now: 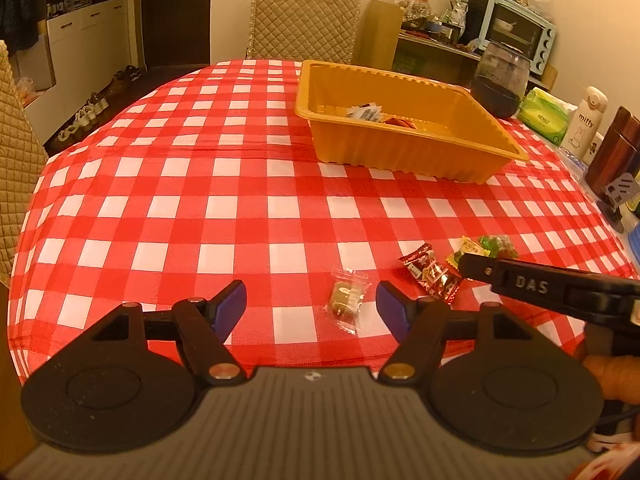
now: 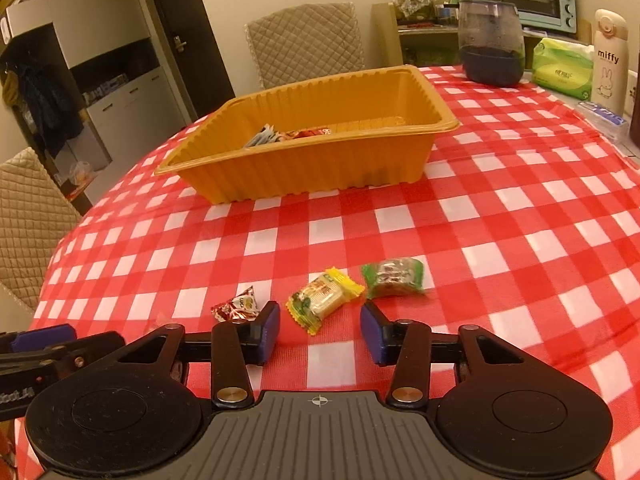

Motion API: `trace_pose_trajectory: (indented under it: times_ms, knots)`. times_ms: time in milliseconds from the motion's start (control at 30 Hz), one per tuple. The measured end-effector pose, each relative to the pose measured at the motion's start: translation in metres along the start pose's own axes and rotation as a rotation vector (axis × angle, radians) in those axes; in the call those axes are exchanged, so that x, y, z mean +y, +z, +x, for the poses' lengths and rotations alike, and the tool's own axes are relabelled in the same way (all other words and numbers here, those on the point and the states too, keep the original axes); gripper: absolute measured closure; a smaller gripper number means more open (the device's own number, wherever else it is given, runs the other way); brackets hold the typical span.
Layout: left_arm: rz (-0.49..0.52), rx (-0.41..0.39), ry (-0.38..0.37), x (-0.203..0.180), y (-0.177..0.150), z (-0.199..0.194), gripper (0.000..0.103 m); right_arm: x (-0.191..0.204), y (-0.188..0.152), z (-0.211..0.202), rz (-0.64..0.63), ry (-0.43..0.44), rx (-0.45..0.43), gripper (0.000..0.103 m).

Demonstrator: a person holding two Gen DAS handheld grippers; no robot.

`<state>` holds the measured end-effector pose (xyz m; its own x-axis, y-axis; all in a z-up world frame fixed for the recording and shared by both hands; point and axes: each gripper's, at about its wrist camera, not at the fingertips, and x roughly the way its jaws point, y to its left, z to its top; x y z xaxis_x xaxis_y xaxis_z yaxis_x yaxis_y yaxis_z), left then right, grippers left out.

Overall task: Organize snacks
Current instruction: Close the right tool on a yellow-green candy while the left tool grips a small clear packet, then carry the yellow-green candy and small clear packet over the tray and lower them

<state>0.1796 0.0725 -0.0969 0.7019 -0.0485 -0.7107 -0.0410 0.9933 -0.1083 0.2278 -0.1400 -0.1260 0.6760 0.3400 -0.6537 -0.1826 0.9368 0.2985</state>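
On the red-checked tablecloth, a clear-wrapped brown snack [image 1: 347, 300] lies between the fingertips of my open left gripper [image 1: 311, 296], closer to the right pad, and the pads do not touch it. My right gripper [image 2: 319, 314] is open, with a yellow-wrapped snack [image 2: 324, 298] just ahead of its tips and partly between them, unpressed. A red-wrapped snack [image 2: 236, 308] lies to its left and a green-wrapped one [image 2: 394, 278] to its right. The orange ribbed tray [image 2: 304, 164] stands farther back with a few wrapped snacks inside.
A dark glass jar [image 2: 492, 48], a green tissue pack [image 2: 560, 66] and a white bottle [image 2: 610, 60] stand at the table's far right. A brown wooden cylinder [image 1: 612, 152] is by the right edge. Quilted chairs [image 2: 304, 40] stand behind and to the left.
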Motion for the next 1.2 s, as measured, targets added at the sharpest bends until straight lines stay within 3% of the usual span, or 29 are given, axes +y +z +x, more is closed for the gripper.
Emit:
trace_pose_trajectory:
  times_ms: [233, 400, 533, 700, 1200]
  knots:
    - [-0.014, 0.011, -0.011, 0.002, -0.001, 0.003, 0.034, 0.009, 0.006, 0.017, -0.028, -0.032, -0.023, 0.060]
    - [-0.007, 0.021, -0.024, 0.000, -0.002, 0.006, 0.034, 0.022, 0.002, 0.022, -0.161, -0.104, -0.025, 0.077]
    - [0.007, 0.019, -0.037, -0.004, -0.002, 0.008, 0.034, 0.025, -0.005, 0.020, -0.207, -0.124, -0.018, 0.079]
    - [0.071, 0.010, -0.042, -0.015, -0.003, 0.014, 0.037, 0.019, -0.007, 0.006, -0.174, -0.118, -0.030, 0.080]
    - [0.187, 0.015, -0.022, -0.030, -0.005, 0.037, 0.078, 0.011, -0.001, -0.004, -0.107, -0.092, -0.029, 0.080]
